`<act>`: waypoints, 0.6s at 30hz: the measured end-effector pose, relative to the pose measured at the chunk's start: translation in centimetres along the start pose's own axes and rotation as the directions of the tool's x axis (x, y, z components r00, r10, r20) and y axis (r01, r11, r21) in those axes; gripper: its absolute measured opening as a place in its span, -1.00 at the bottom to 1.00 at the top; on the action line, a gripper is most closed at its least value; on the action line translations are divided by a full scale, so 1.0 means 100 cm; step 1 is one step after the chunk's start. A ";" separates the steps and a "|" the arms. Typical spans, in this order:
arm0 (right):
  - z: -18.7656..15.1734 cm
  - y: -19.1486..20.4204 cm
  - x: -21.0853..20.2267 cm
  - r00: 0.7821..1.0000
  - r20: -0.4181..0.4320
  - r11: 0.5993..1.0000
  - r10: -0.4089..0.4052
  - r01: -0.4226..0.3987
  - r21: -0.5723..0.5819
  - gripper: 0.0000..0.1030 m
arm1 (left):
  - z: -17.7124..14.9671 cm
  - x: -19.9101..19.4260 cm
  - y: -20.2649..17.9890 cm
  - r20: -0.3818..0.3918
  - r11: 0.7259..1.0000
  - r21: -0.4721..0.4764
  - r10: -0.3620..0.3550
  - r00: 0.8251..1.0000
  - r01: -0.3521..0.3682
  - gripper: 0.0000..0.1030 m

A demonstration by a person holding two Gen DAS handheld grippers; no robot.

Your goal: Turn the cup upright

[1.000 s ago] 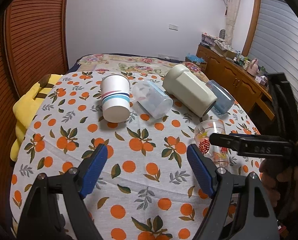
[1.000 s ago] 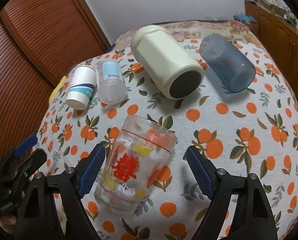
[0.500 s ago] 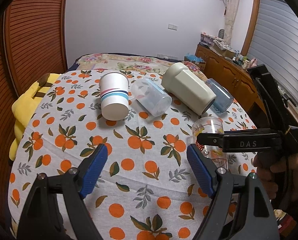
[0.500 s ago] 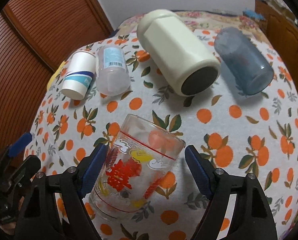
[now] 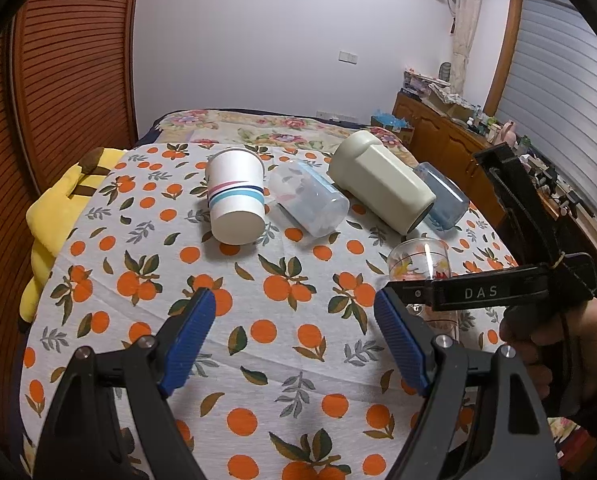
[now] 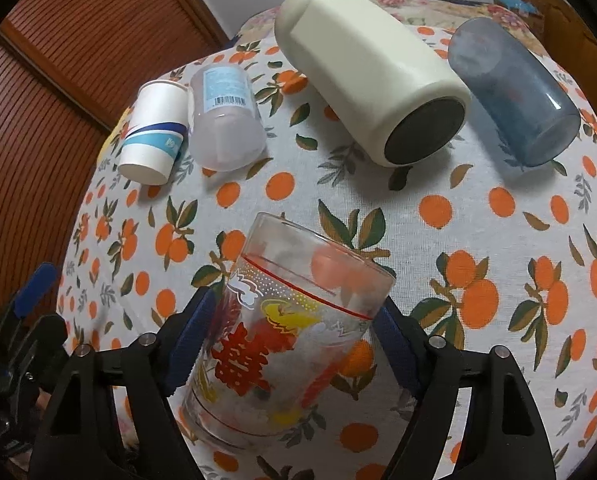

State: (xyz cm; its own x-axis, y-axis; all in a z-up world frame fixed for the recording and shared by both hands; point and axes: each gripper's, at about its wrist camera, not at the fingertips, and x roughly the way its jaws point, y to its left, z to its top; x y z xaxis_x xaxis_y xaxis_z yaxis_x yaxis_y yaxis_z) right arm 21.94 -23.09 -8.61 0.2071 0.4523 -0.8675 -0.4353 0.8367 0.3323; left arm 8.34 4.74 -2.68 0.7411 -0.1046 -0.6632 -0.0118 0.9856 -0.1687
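A clear glass cup point(image 6: 294, 320) with red and yellow print sits between the blue pads of my right gripper point(image 6: 294, 338), which is shut on its sides; it leans a little, mouth facing away. In the left wrist view the same glass point(image 5: 418, 264) stands at the right behind the right gripper's black finger point(image 5: 470, 292). My left gripper point(image 5: 294, 340) is open and empty above the orange-print tablecloth point(image 5: 258, 320), left of the glass.
Several cups lie on their sides at the far side: a white paper cup point(image 6: 154, 136), a clear plastic cup point(image 6: 226, 120), a large cream cup point(image 6: 374, 84) and a blue tinted cup point(image 6: 510, 88). A yellow plush point(image 5: 58, 216) lies at the table's left edge.
My right gripper's pads have closed in from wide apart onto the glass's sides. The glass now fills more of the right wrist view. The left gripper has drawn back slightly.
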 end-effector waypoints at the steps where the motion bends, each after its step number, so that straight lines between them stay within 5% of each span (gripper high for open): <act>1: 0.000 -0.001 0.000 1.000 0.002 1.000 0.008 -0.008 -0.002 0.53 | 0.000 0.000 0.001 0.000 1.000 -0.001 0.001 1.000 -0.001 0.58; 6: -0.003 -0.008 -0.010 0.997 0.070 0.999 0.040 -0.039 -0.014 0.43 | 0.000 0.001 0.002 -0.002 1.000 -0.001 0.005 1.000 -0.005 0.58; 11: -0.011 0.003 -0.029 0.980 0.197 0.990 0.001 0.026 -0.136 0.40 | 0.000 0.002 0.001 -0.004 1.000 -0.002 0.006 1.000 -0.006 0.58; 18: -0.026 0.026 -0.051 0.913 0.403 0.942 -0.064 0.189 -0.278 0.33 | 0.000 0.000 0.000 0.007 1.000 0.006 0.021 1.000 -0.021 0.58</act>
State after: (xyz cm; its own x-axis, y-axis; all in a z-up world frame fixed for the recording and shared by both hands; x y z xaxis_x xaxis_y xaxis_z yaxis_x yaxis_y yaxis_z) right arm 17.46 -24.01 -4.25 0.5704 0.4836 -0.6639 -0.6140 0.7879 0.0464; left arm 8.32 4.71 -2.67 0.7454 -0.0833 -0.6614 -0.0229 0.9884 -0.1503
